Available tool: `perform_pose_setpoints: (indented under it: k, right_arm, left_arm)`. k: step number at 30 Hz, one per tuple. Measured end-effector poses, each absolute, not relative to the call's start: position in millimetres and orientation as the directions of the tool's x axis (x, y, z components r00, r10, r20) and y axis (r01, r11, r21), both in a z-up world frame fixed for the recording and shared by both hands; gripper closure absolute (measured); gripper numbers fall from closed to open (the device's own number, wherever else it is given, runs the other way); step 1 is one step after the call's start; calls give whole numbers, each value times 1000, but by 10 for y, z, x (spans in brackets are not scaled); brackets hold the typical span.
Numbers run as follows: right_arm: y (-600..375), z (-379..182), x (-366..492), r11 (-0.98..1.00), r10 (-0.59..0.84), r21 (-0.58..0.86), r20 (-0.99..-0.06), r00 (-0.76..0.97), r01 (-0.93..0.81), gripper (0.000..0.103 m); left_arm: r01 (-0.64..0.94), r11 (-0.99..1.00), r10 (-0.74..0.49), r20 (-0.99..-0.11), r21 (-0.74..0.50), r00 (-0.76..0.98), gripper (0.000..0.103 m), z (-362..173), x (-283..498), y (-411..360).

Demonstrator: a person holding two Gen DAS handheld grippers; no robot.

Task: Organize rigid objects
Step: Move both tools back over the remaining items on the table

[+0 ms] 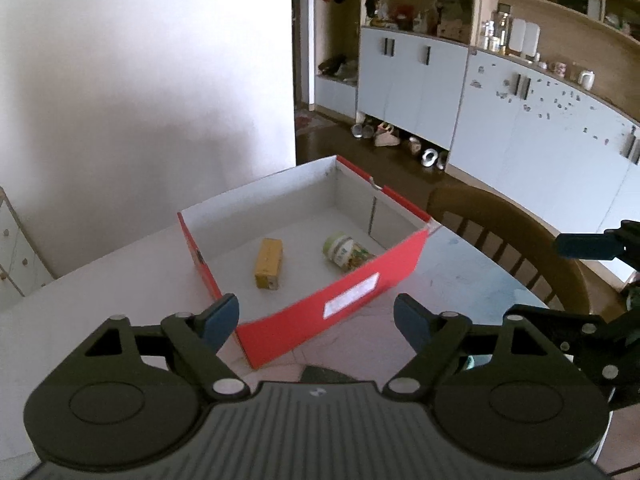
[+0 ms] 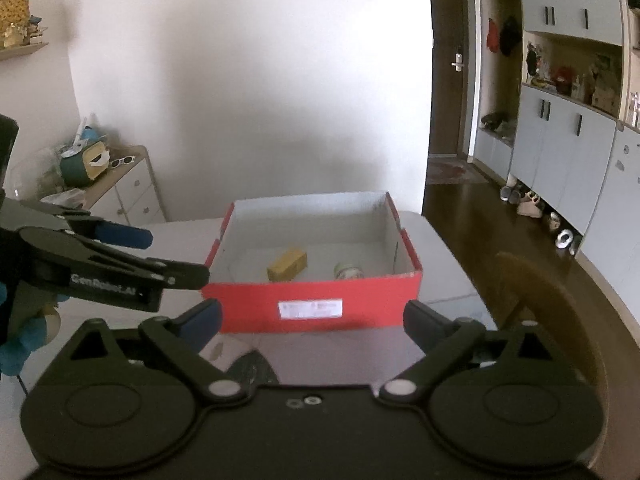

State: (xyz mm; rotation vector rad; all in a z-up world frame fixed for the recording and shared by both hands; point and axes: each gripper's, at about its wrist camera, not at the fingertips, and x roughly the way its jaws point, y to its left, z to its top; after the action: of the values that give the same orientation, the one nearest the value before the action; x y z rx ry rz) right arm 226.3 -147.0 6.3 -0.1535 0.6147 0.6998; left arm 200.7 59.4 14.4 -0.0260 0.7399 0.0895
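Left wrist view: my left tool [image 1: 316, 314] stands spread, nothing between its pads, above the near corner of the box [image 1: 340, 300]. The box is open-topped, red outside and white inside, and sits on the bench [image 1: 100, 280]. Inside it lie two items, well apart from each other: a yellow carton [image 1: 269, 263] on its side toward the left wall, and a jar [image 1: 346, 252] on its side near the front wall, its pale lid end turned away from that wall. I see the right tool [image 1: 584, 245] at the right edge; one blue pad shows, the rest is cut off.

Right wrist view: my right tool [image 2: 312, 320] is spread wide and empty, squared to the labelled front wall of the box [image 2: 312, 292]. The carton [image 2: 287, 265] and jar [image 2: 349, 270] rest on the box floor behind that wall; the jar is partly hidden by it. The left tool [image 2: 132, 256] enters from the left, its pads apart.

Handling, as I judge it: the carton is light, stiff cardboard; take it across its two long flat faces, with moderate squeeze to avoid denting. The jar is rigid, smooth and round, so it may roll or slip; pinch across the body near the middle, not on the lid. The box is thin card and will flex; lift it by opposite walls with both tools
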Motion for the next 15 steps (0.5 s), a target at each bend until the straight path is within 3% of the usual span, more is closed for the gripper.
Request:
perform_pose_setpoints:
  k: [7,15]
  right_arm:
    - [-1667,-171,1978,760,552,72,-598,582,-646,2]
    - [-1776,-550,1718,767,533,85,-637,558,-636,1]
  left_arm:
    - [-59,998,43,-672,-1,739,18,-27,1604,473]
    - [-95,995,37,-730,-39,683,18,-425,1220,509]
